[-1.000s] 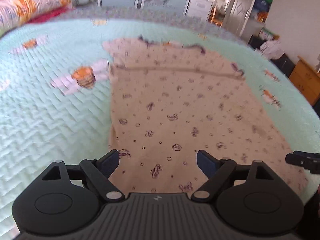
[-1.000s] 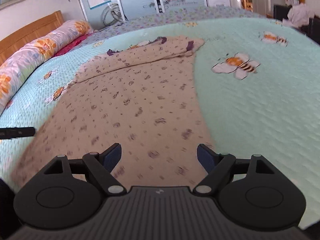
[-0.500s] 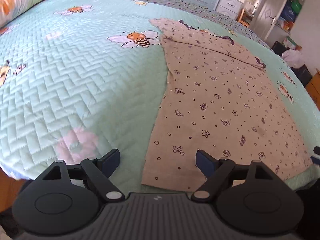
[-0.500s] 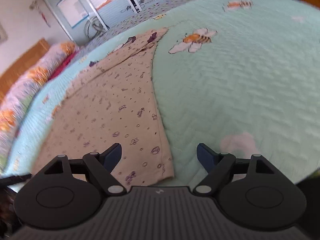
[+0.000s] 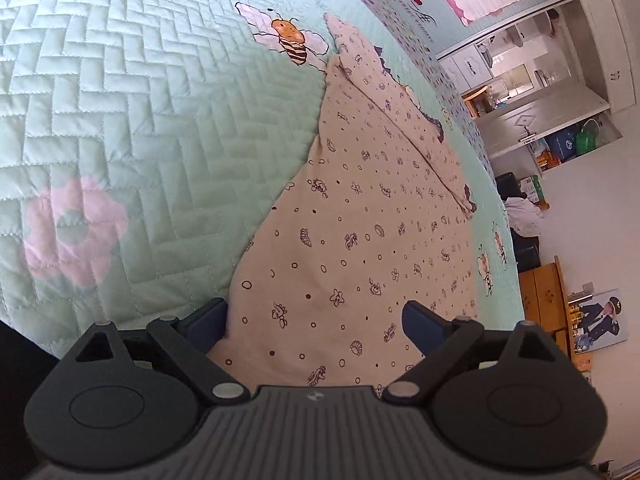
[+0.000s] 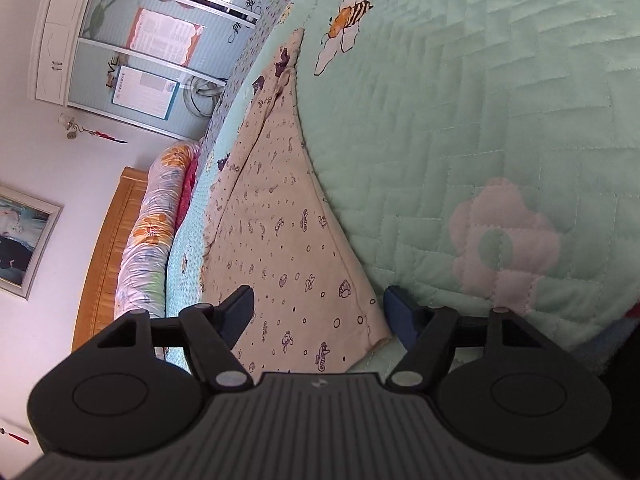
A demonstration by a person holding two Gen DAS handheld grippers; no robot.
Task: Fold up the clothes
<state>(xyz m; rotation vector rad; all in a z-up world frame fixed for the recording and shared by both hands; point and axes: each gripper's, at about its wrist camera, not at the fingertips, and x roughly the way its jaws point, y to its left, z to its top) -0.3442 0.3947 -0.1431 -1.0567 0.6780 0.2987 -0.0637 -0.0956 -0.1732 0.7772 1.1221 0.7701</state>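
A beige garment (image 5: 372,216) printed with small dark doodles lies flat on the mint quilted bedspread (image 5: 140,120). My left gripper (image 5: 316,320) straddles the garment's near left corner; its jaws are opening, the cloth lies between them and the pads do not press it. The same garment (image 6: 276,232) runs away from my right gripper (image 6: 320,308), which straddles the near right corner (image 6: 376,332). Its jaws are closing with the cloth between them, still unpinched. Both views are rolled sideways.
The bedspread (image 6: 480,120) carries bee and pink flower prints. A floral bolster (image 6: 156,220) lies against a wooden headboard (image 6: 104,248). Sliding wardrobe doors (image 6: 152,40) stand beyond the bed, and a wooden cabinet (image 5: 548,292) and clutter stand beside it.
Both grippers have moved out from the garment's hem middle to its near corners and have rolled sideways. The left jaws stand wider than before, the right jaws narrower.
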